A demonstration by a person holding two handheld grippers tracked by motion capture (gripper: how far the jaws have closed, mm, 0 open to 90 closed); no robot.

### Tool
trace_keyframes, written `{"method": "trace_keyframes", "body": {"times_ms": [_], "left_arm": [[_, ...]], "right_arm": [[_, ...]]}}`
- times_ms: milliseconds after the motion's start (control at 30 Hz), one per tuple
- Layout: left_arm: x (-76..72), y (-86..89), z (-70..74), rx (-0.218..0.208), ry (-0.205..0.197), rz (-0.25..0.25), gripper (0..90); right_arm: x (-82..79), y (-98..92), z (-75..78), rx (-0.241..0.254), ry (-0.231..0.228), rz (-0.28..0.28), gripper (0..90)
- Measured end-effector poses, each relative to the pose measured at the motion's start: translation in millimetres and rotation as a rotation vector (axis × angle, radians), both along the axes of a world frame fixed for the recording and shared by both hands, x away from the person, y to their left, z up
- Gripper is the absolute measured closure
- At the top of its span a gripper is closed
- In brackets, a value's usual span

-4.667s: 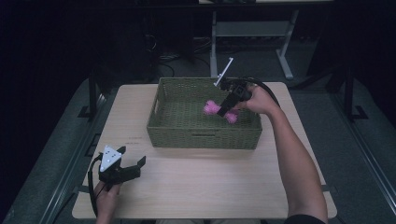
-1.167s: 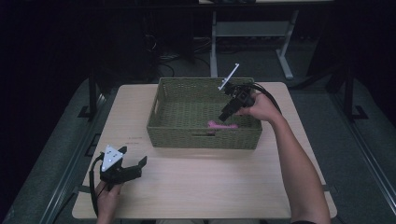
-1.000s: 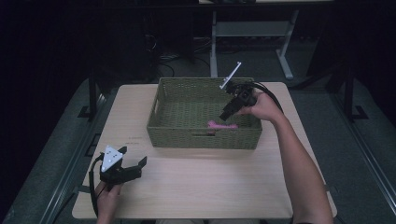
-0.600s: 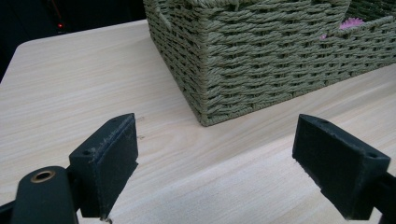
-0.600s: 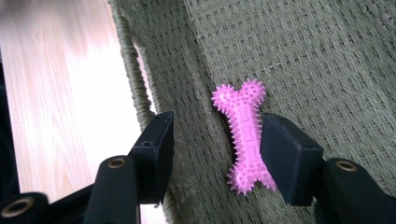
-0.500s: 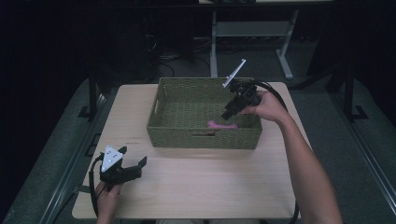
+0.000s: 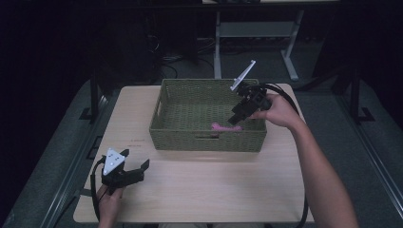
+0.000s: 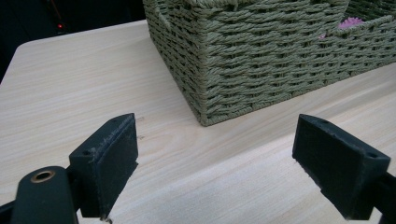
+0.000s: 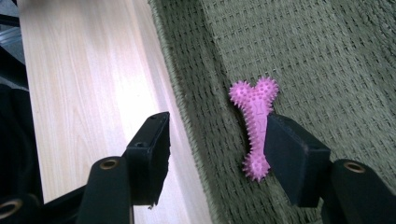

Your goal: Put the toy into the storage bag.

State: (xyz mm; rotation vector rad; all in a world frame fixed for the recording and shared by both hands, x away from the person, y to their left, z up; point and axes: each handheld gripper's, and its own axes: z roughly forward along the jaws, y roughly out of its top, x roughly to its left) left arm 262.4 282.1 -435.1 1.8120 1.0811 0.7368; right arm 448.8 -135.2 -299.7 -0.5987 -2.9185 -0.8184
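Both grippers have their jaws apart with nothing between the pads: the right gripper [image 7: 239,114] hangs over the near right part of the green woven basket [image 7: 161,121], tilted down toward its floor, and its jaws have just been opening, now standing at a middling gap; in the right gripper view [image 9: 215,154] the pink spiked bone toy [image 9: 256,127] lies flat on the weave beyond and between the two black jaws, its forked end pointing away, one jaw covering part of its side without pressing on it. From the high view the bone toy [image 7: 225,128] rests on the basket floor close to the front wall, right of the handle cut-out, just below the right gripper and apart from it. A grey plate sticks up and back from that gripper, and its cable loops round the person's hand and runs down along the forearm to the table edge. The left gripper [image 7: 138,170] sits low at the near left corner of the light wooden table [image 7: 214,185], held by the person's left hand, well apart from the basket; its jaws stand wide and empty, pointing toward the right. In the left gripper view [image 8: 217,158] the two pads frame bare tabletop, with the basket's near corner [image 8: 205,84] ahead and a little pink showing through the notch in its wall [image 8: 349,22]
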Motion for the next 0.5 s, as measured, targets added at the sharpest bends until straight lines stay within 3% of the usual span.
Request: {"method": "trace_keyframes", "body": {"times_ms": [500], "left_arm": [[-0.3,-0.7,0.0,0.002,0.000,-0.001,13.7]], "right_arm": [[-29.1,-18.0,1.3,0.019,-0.020,-0.002,37.5]]}}
